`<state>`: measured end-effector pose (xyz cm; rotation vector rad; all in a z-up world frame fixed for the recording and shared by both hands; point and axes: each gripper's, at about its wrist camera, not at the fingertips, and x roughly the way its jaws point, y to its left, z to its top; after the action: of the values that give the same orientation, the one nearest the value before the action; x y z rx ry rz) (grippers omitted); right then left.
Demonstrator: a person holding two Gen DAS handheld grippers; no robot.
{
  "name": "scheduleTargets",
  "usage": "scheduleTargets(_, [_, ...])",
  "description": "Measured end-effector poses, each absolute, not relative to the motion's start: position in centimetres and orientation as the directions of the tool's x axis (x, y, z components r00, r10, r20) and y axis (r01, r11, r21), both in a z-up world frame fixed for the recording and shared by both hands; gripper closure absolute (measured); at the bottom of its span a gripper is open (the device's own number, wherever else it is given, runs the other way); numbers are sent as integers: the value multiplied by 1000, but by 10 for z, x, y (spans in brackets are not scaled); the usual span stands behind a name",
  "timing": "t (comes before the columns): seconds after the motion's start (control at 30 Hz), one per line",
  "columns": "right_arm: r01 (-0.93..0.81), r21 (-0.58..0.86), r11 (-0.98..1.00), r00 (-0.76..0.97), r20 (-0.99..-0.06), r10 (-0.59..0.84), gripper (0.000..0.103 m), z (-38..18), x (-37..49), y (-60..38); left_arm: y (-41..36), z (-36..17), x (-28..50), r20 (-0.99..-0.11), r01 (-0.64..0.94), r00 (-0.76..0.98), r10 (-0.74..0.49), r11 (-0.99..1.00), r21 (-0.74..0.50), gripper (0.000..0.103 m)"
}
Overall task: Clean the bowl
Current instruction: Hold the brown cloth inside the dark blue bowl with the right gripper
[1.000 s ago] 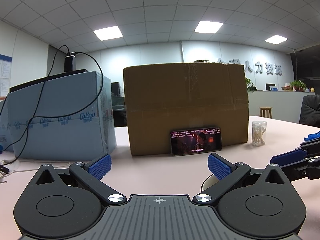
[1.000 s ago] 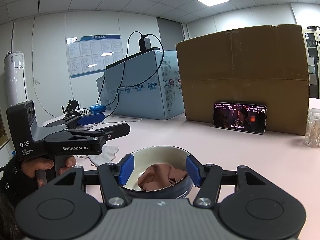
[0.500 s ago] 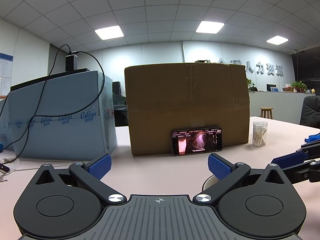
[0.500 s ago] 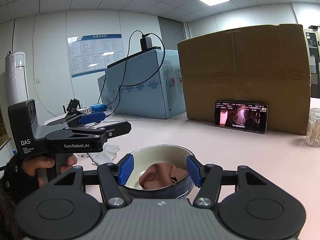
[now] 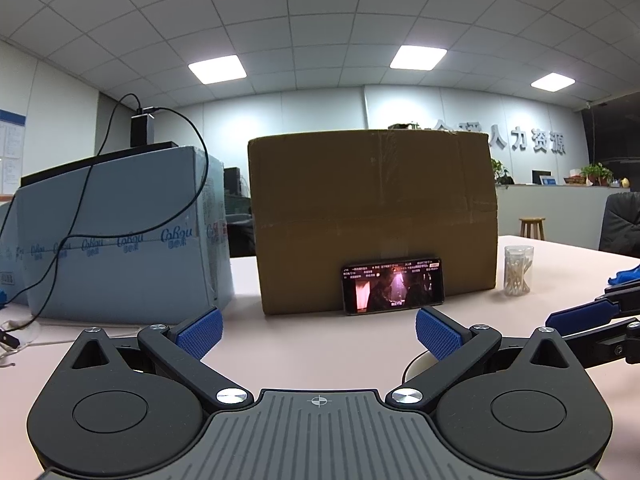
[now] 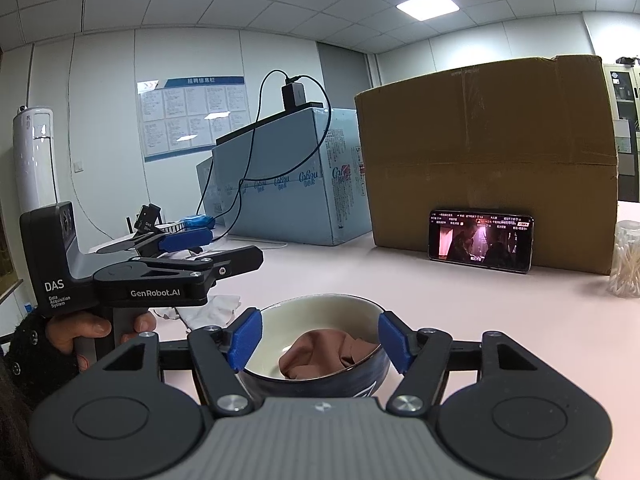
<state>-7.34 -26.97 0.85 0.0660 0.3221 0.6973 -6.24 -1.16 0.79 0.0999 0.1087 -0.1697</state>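
Observation:
A dark blue bowl (image 6: pixel 320 376) with a cream inside sits on the pink table right in front of my right gripper (image 6: pixel 320 342). A brownish-pink cloth (image 6: pixel 328 354) lies crumpled inside it. The right gripper is open, its blue pads on either side of the bowl's rim, holding nothing. My left gripper (image 5: pixel 318 334) is open and empty over bare table; it also shows in the right wrist view (image 6: pixel 192 248), held left of the bowl. A sliver of the bowl's rim (image 5: pixel 420 364) shows by the left gripper's right finger.
A cardboard box (image 6: pixel 488 152) stands at the back with a phone (image 6: pixel 480 240) propped against it. A light blue box (image 6: pixel 280 196) with cables is at back left. A jar of cotton swabs (image 6: pixel 628 260) stands right. White crumpled tissue (image 6: pixel 212 312) lies left of the bowl.
Both grippers have stayed almost still; the views shifted only slightly. The cloth remains in the bowl. The video on the phone has changed.

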Motion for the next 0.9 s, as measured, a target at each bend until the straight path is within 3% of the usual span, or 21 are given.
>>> scheduleTargets(0.9, [-653, 110, 750, 707, -269, 655, 25, 7, -80, -262, -10, 8, -63, -110, 178, 979, -169, 981, 81, 0])
